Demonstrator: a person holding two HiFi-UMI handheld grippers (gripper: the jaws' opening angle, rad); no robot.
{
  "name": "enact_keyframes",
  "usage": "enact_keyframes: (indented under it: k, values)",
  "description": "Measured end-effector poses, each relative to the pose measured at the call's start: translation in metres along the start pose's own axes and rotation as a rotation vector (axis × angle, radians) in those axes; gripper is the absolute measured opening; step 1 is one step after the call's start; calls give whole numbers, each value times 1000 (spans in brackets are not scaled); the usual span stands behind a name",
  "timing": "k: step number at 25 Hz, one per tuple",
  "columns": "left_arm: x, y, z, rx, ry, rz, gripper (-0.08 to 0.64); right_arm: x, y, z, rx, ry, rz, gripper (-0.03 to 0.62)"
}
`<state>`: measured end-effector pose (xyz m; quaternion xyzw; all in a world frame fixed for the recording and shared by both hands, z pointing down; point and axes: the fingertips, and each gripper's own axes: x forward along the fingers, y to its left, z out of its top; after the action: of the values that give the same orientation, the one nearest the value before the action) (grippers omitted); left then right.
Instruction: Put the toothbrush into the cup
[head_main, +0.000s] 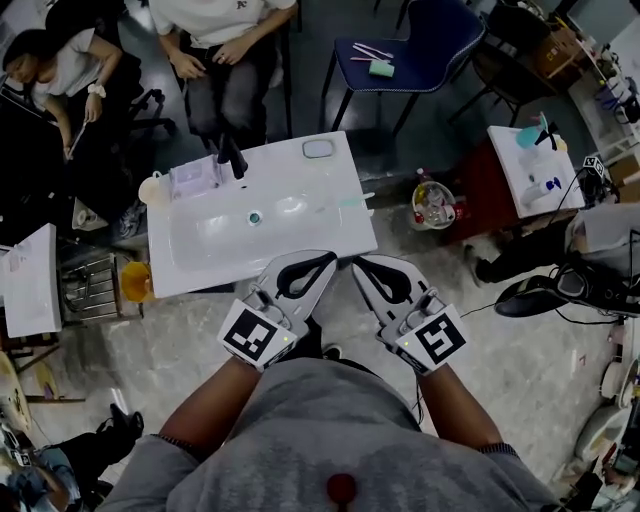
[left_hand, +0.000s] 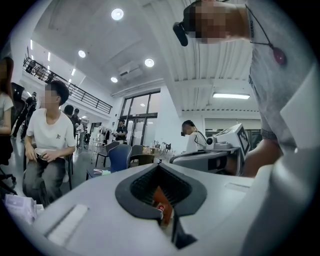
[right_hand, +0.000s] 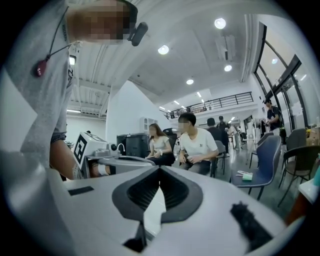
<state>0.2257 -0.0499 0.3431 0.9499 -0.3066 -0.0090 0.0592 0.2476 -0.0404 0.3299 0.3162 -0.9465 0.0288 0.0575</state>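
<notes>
Just ahead of the right gripper (head_main: 356, 262), slightly to its right: toothbrush (head_main: 352, 200), a pale thin stick on the sink (head_main: 300, 235) rim with one end past the edge. It's faint, so that's my best read. Likely cup (head_main: 152, 190): cream round thing ahead-left of the left gripper (head_main: 328, 258), at the sink's far left corner, well apart from the toothbrush.

Both grippers have jaws together with nothing in them, tips side by side over the near rim.

Step in hand, as I read it: reach. Right gripper should part its jaws first, come in across the handle and pinch mid-handle so the overhanging end doesn't tip off.

Room: basin is open ahead. Faucet (head_main: 232, 158) and clear box (head_main: 195, 175) sit near the cup, so carry across the basin and drop in from above. People are seated beyond the far edge.
</notes>
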Motion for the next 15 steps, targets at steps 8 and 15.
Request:
enact_keyframes:
  k: [8,15]
  values:
    - [12,47,-1,-21,-3,-10,8,42,-34,-6,15,35,-20,14]
    - [17,84,-14,-38,22,18,8,70,-48,-19,22,67,-26,14]
